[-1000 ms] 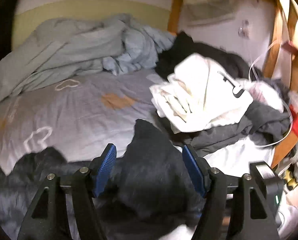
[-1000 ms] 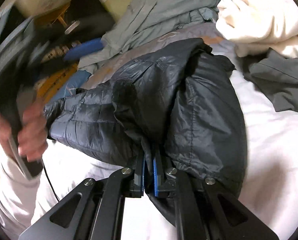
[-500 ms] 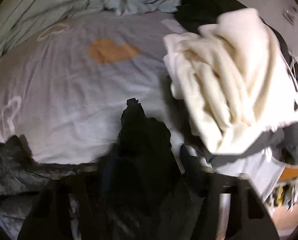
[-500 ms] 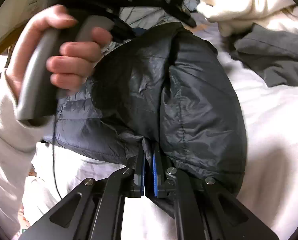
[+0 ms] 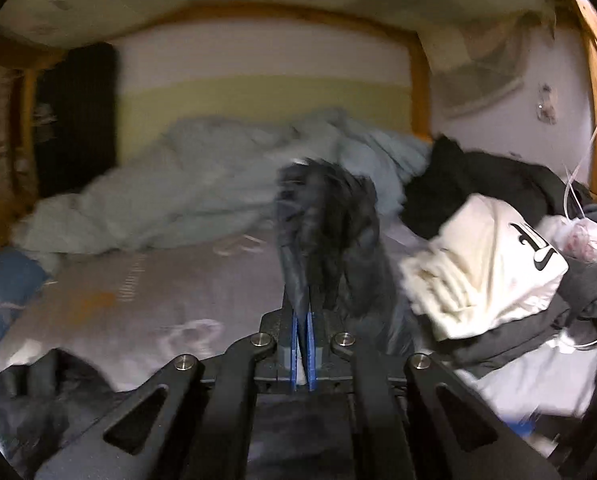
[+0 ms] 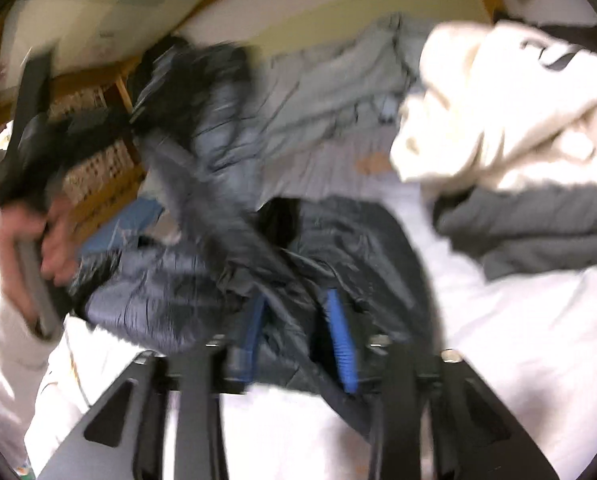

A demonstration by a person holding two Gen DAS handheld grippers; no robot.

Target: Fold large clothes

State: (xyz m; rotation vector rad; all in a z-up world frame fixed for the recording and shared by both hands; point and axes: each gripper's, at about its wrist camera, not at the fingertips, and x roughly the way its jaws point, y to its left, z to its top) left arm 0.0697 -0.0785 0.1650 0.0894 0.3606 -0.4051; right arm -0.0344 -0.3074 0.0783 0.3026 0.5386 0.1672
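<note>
A dark quilted puffer jacket (image 6: 186,292) lies on the bed. My left gripper (image 5: 302,320) is shut on a fold of the jacket (image 5: 326,224) and holds it lifted above the bed; that raised part also shows in the right wrist view (image 6: 210,92). My right gripper (image 6: 298,320) is open, its blue pads on either side of the jacket's near edge. The view is blurred by motion. The person's hand (image 6: 30,236) holds the left gripper's handle at the left.
A cream hoodie (image 5: 486,264) lies on a grey garment (image 6: 538,224) at the right, with black clothes (image 5: 478,184) behind. A crumpled pale blue blanket (image 5: 170,200) lies at the head of the bed. A wooden bed frame (image 5: 418,80) surrounds it.
My left gripper has closed on the jacket and lifted a fold of it. My right gripper has opened and let go of the jacket's edge.
</note>
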